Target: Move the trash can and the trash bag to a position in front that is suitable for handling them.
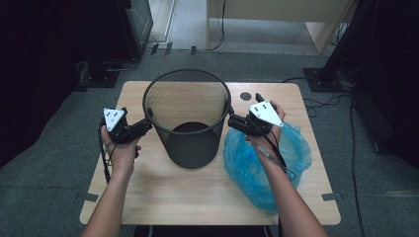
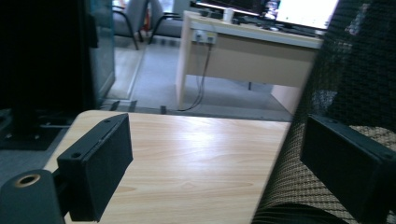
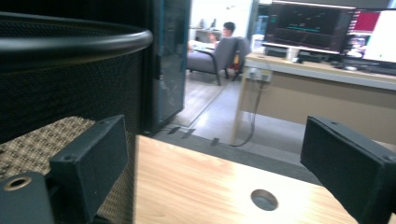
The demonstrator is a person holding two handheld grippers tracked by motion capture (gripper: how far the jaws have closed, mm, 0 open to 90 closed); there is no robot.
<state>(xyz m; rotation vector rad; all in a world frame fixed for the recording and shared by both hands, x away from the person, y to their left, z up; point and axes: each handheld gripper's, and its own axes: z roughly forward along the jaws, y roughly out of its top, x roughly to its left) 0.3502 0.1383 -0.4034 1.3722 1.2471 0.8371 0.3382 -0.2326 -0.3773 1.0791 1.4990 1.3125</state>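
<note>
No readable labels. Left gripper [image 1: 146, 124] & right gripper [image 1: 231, 120]: jaws wide apart, gripping nothing, each just beside the mesh wastebasket [image 1: 190, 129]; blue plastic bag [image 1: 247, 165] under right forearm.

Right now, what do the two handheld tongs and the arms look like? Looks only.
Both are black, boxy units. The left tongs and right tongs each carry a grey three-cornered plate on top with small dark dots. The jaws end in flat black rectangular pads, with a brass-coloured ring at the base. A thin black cable trails back from each. Forearms are bare, no sleeves or gloves.
</note>
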